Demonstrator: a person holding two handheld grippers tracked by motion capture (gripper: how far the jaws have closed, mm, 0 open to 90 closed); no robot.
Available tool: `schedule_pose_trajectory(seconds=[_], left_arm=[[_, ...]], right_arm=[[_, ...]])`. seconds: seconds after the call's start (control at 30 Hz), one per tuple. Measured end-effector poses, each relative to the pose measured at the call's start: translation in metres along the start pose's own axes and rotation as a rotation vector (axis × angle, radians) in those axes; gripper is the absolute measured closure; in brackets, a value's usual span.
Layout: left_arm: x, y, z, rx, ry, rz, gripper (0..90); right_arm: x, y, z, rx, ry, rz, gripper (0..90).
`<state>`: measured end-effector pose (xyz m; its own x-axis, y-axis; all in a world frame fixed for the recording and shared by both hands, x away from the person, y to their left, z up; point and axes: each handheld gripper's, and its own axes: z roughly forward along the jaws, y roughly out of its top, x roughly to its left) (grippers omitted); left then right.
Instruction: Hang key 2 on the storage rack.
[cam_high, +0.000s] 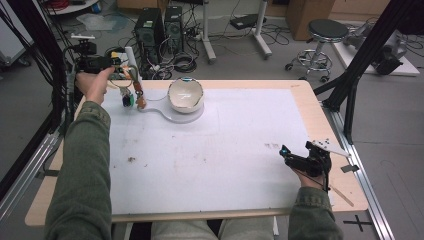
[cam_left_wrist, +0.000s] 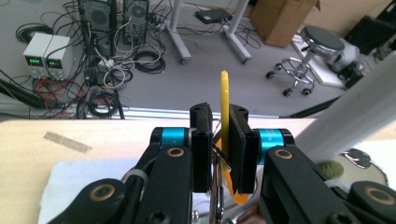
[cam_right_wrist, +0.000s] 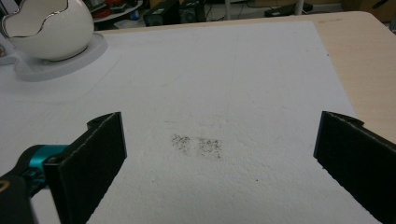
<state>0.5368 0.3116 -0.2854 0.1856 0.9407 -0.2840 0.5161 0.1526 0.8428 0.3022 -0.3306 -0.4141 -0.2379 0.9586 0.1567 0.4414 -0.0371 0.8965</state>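
The bowl (cam_high: 185, 94) looks like glossy white ceramic with a metallic rim. A matt, rough white sheet (cam_high: 210, 150) covers the pale wood surface (cam_high: 320, 125). The yellow strip (cam_left_wrist: 224, 112) looks like smooth plastic.

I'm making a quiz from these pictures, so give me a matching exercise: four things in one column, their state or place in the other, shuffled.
Things:
1. left gripper
2. right gripper
3. bowl
4. stool

States or places:
a. on the floor behind the table
b. jaws wide apart, nothing between them
c. on a white base at the far side of the table
d. shut on a yellow strip

Pairs: 1-d, 2-b, 3-c, 4-a
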Motion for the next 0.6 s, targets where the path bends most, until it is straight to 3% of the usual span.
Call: schedule_pose_trajectory(seconds=[0.1,0.17,0.27,0.6], left_arm=[[0.001,0.003,0.004,-0.011,-0.012,-0.015,80.4],[0.006,0.001,0.007,0.008,-0.030,-0.036,80.4],[0.010,-0.002,0.013,0.058,-0.039,-0.035,80.3],[0.012,-0.008,0.021,0.091,-0.052,-0.029,80.0]], right_arm=[[-0.001,-0.001,-0.001,0.002,-0.003,0.005,1.5],[-0.001,-0.001,-0.002,0.000,-0.004,0.004,1.5],[-0.002,-0.001,-0.002,-0.001,-0.005,0.007,1.5],[-0.001,-0.001,-0.001,0.002,-0.005,-0.002,1.5]])
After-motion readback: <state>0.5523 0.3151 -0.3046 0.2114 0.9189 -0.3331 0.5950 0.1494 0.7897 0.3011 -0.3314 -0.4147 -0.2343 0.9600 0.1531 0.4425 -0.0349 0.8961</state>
